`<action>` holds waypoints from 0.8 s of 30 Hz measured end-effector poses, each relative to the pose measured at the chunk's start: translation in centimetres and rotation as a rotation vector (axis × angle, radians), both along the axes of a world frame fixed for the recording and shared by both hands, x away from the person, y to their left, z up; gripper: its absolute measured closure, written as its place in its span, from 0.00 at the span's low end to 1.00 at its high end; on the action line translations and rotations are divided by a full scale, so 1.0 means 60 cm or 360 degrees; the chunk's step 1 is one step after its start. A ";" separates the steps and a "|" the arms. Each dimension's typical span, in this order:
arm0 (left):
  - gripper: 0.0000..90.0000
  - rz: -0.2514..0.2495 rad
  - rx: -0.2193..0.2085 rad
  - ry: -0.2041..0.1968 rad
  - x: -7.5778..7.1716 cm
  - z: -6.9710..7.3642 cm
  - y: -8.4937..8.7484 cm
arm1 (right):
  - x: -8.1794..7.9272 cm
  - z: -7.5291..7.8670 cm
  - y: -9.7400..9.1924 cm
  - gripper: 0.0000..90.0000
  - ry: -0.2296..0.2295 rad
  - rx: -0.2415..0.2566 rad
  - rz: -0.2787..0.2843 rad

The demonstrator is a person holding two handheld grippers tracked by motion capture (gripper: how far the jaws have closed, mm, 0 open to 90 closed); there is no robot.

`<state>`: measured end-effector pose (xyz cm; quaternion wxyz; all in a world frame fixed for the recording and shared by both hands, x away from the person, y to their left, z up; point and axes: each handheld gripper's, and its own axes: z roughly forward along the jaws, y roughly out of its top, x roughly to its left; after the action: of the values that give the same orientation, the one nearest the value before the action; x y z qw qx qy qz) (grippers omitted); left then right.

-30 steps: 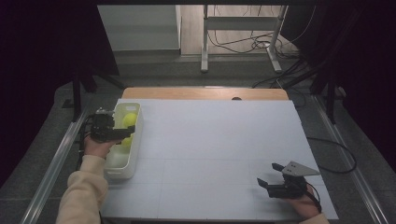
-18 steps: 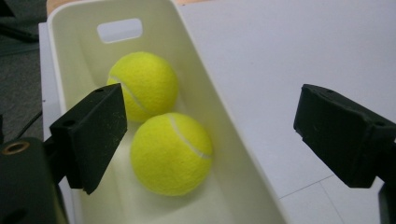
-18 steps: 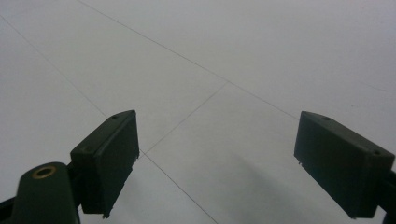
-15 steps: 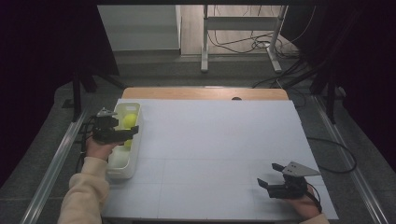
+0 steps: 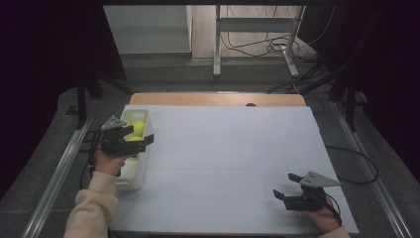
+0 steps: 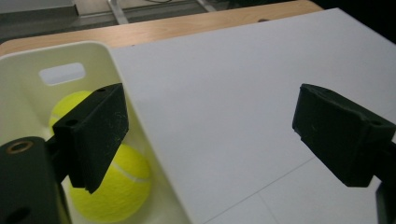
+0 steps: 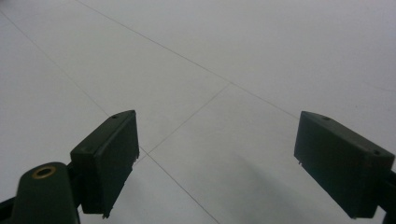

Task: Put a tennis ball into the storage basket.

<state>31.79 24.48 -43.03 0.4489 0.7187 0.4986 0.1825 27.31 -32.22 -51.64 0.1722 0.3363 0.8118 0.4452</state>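
Yellow felt tennis balls (image 6: 112, 186), white-seamed; cream bin (image 6: 154, 186).

The high view looks from above the near edge of the surface (image 5: 223, 148), forward and down, far enough back to take in all four edges and the floor beyond. The left gripper view rides close over the left edge, looking along its own black jaws toward the far edge, very near the white bin (image 6: 116, 70) and the tennis balls (image 6: 116, 186) in it. The right gripper view sits low near the near right corner, facing down onto bare white surface (image 7: 233, 70) just ahead of its jaws. The high view shares the bin (image 5: 141, 116) and the left edge with the left gripper view, and the near right corner with the right gripper view.
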 end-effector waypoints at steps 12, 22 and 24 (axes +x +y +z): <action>0.12 -0.0106 -0.0058 -0.0062 -0.024 0.003 -0.024 | 0.002 -0.001 0.005 0.16 0.0001 -0.0026 0.0004; 0.12 -0.0230 -0.0093 -0.0084 -0.040 -0.008 -0.073 | 0.000 -0.002 0.006 0.16 0.0006 -0.0033 0.0006; 0.12 -0.0264 -0.0095 -0.0087 -0.041 -0.012 -0.085 | 0.001 -0.002 0.006 0.16 0.0005 -0.0036 0.0006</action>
<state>29.33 19.40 -43.76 0.4971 0.7387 0.4301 0.1493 27.34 -31.88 -51.77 0.1737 0.3335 0.8177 0.4359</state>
